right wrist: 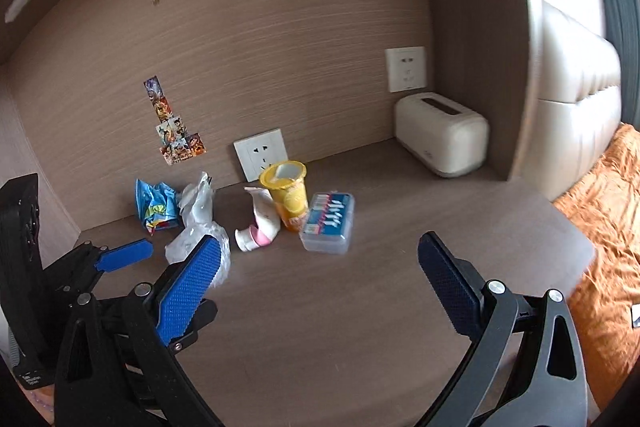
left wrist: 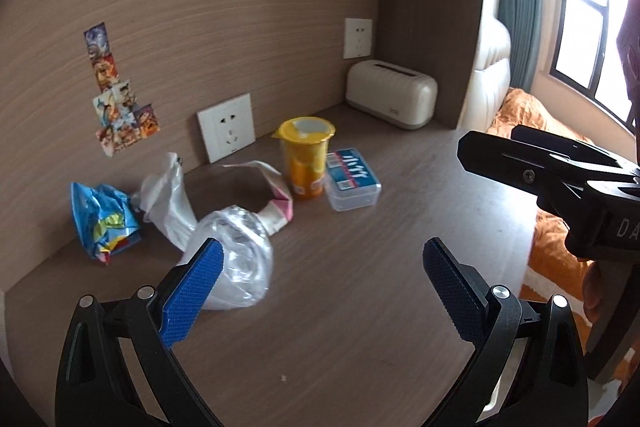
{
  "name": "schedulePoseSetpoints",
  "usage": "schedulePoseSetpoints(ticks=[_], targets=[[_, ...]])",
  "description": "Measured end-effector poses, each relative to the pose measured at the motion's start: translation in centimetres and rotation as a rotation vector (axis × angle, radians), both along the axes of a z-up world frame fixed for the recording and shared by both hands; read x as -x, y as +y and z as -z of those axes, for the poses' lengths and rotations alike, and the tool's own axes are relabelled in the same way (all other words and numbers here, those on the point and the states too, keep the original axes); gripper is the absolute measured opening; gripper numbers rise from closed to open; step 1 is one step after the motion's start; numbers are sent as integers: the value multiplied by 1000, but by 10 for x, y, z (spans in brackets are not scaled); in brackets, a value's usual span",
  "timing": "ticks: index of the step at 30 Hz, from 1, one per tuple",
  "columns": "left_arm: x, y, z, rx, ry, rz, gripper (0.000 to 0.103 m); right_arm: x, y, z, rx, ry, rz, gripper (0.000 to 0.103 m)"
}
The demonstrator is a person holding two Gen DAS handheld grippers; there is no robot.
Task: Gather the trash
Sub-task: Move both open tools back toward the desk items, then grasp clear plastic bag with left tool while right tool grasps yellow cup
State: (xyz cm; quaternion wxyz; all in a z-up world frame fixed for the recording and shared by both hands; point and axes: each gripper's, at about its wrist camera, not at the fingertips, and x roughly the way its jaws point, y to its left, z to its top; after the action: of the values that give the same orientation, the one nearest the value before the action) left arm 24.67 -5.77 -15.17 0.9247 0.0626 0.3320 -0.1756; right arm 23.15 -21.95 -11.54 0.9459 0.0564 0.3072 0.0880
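Left view: left gripper (left wrist: 322, 261) jaws wide open, empty, just short of the clear plastic bag (left wrist: 236, 259) on the counter (left wrist: 400, 227) — light, crinkly, slippery; pinch a bunched fold.

Right view: right gripper (right wrist: 318, 263) open, empty — blue wrapper (right wrist: 156, 205) and yellow cup (right wrist: 286, 195) near the back wall; cup is stiff, tips easily.

I count one blue snack wrapper (left wrist: 105, 221) at nine o'clock, two clear plastic bags (left wrist: 240, 259), one pink-white wrapper (left wrist: 276, 205), one yellow cup (left wrist: 306, 155), one clear box (left wrist: 352, 183), two wall sockets (left wrist: 227, 131), one cream toaster-shaped box (left wrist: 391, 93) at one o'clock.
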Motion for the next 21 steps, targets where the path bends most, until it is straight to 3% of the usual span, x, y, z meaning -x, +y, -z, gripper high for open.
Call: schedulePoseSetpoints(ticks=[7,16,17,19,21], targets=[[-46,31,20,-20,28,-54,98,-63,30,28,6,30,-56,98],[-82,44,47,12,109,-30,96,-126,44,62,38,77,-64,98],[-85,45,49,17,116,-24,93,-132,44,65,47,83,-61,98],[-90,44,55,19,144,2,70,-143,45,69,52,91,-61,98],[-93,41,61,-8,159,10,56,-150,46,73,71,92,-53,98]])
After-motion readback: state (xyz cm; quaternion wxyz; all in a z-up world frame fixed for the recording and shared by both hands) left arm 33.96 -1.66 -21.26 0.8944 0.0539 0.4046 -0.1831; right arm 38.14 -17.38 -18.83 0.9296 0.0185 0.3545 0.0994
